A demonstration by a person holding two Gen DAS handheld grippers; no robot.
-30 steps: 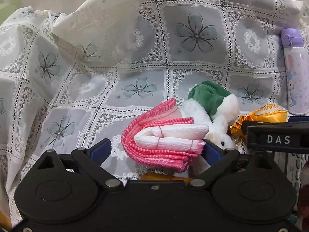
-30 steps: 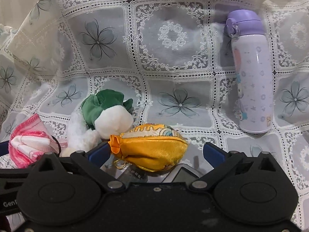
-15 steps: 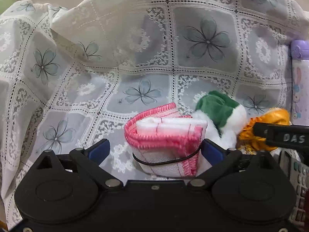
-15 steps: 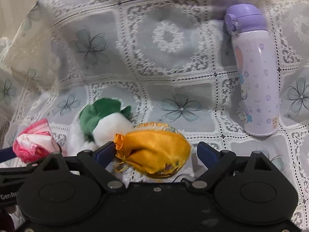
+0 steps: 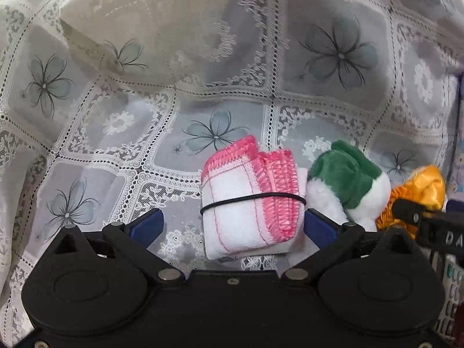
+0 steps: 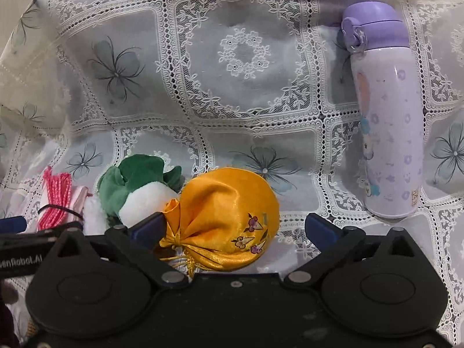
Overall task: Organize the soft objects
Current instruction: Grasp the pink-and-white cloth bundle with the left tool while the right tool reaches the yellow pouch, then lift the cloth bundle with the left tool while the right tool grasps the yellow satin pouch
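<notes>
A folded pink-and-white towel (image 5: 252, 200) with a black band around it rests on the lace cloth (image 5: 116, 121). It lies between the fingers of my open left gripper (image 5: 232, 226), close against the right fingertip (image 5: 319, 226). Right of it lies a green-and-white plush toy (image 5: 348, 185) (image 6: 145, 191). The orange satin pouch (image 6: 229, 217) (image 5: 423, 185) lies on the cloth between the fingers of my right gripper (image 6: 232, 226). Its jaws are opening; the left fingertip (image 6: 148, 229) touches the pouch's neck and the right one stands apart. The towel (image 6: 56, 200) shows at the left edge.
A lilac bottle (image 6: 385, 121) stands at the back right on the lace cloth (image 6: 240, 58), which rises into a fold behind. A calculator's keys (image 5: 452, 275) show at the far right of the left wrist view.
The towel has turned so that its banded face shows, and the left view has shifted left. The right jaws narrowed on the pouch, then widened; the pouch now rests on the cloth instead of over the calculator.
</notes>
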